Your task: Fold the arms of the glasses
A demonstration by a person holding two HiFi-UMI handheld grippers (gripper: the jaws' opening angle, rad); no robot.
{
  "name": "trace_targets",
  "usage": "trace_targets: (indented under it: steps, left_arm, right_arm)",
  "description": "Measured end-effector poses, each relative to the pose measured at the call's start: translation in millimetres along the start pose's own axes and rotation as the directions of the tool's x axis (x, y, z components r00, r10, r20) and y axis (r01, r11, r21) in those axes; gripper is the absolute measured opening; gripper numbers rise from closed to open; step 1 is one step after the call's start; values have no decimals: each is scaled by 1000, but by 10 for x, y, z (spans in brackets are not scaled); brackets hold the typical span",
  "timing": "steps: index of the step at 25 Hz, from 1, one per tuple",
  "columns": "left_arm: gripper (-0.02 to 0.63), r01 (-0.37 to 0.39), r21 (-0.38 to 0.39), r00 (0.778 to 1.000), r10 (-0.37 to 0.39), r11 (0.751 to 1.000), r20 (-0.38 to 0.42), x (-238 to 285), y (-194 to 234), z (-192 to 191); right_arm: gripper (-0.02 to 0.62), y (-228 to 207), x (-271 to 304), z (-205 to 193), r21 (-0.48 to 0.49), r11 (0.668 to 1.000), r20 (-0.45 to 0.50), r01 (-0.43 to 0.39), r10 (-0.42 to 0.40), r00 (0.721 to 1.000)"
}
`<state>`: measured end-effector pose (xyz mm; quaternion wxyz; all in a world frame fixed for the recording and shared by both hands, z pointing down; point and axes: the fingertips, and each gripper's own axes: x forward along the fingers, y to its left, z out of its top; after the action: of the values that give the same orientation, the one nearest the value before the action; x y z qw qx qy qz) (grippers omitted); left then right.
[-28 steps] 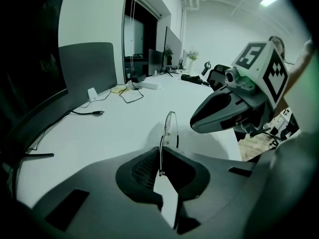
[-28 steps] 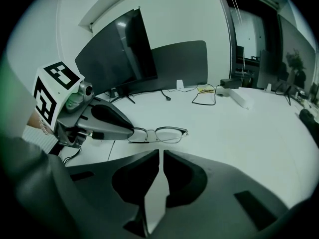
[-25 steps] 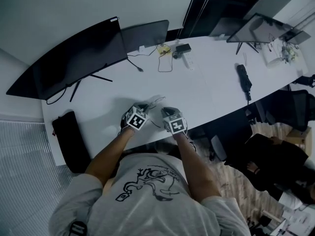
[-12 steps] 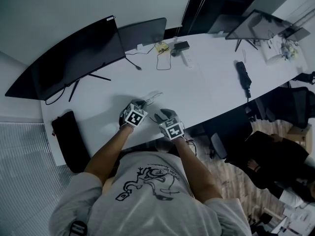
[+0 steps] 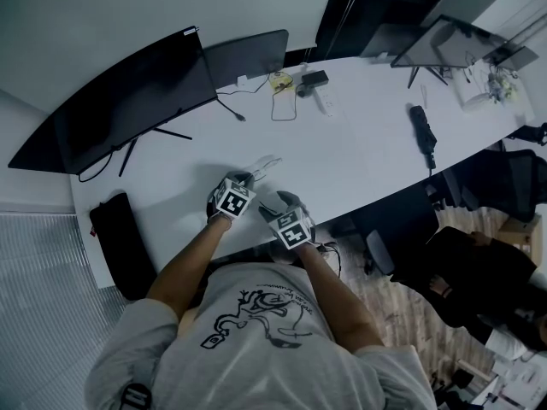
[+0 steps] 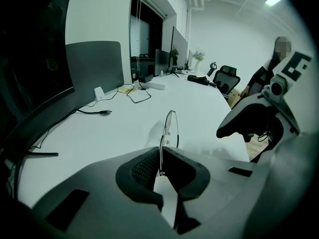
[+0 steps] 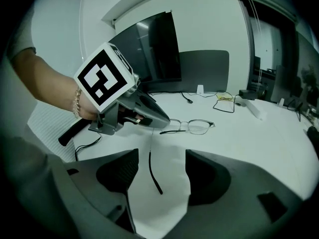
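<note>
While the left claw [image 6: 160, 167] is pinched narrow on the near end of the glasses [image 7: 197, 127], right at the hinge, the frame sits edge-up low over the white table [image 5: 359, 152]. I cannot tell whether it rests there. One arm [image 7: 150, 168] runs straight out from that hinge, away from the lenses. Its dark tip lies between the jaws of the right claw [image 7: 159, 176], which is just right of the glasses. Those jaws have just been opening and stand wide, with the arm between them and neither pad touching it.

The step in hand looks to be swinging this arm in against the lenses. To do it well, keep the left claw quiet so the hinge acts as a fixed pivot. Push with one jaw of the right claw near the tip, sideways and gently, along the arc the hinge allows. A hard squeeze or a twist could bend the thin wire. A short dark bar along the lenses may be the other arm, already folded, but I cannot be sure.

Counted: one pair of glasses, two claws, one table. Beyond the glasses, from left to right, stand one curved screen [image 5: 128, 101], one dark panel [image 5: 248, 58], one long black object [image 5: 423, 137] and one more screen, the far screen [image 5: 436, 45].
</note>
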<state>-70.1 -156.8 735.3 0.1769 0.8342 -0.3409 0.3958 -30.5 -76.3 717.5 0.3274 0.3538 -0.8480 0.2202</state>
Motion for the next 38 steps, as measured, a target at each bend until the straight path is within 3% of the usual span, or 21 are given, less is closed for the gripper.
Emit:
trace_targets:
  steps: [10, 38]
  left_arm:
    - [37, 9, -19, 1000, -9, 1000, -4, -16, -12, -16]
    - [37, 57, -5, 998, -57, 998, -14, -71, -113, -70]
  right_arm:
    - [351, -45, 86, -137, -63, 997, -58, 44, -47, 997]
    - [353, -443, 38, -249, 9, 990, -89, 140, -139, 986]
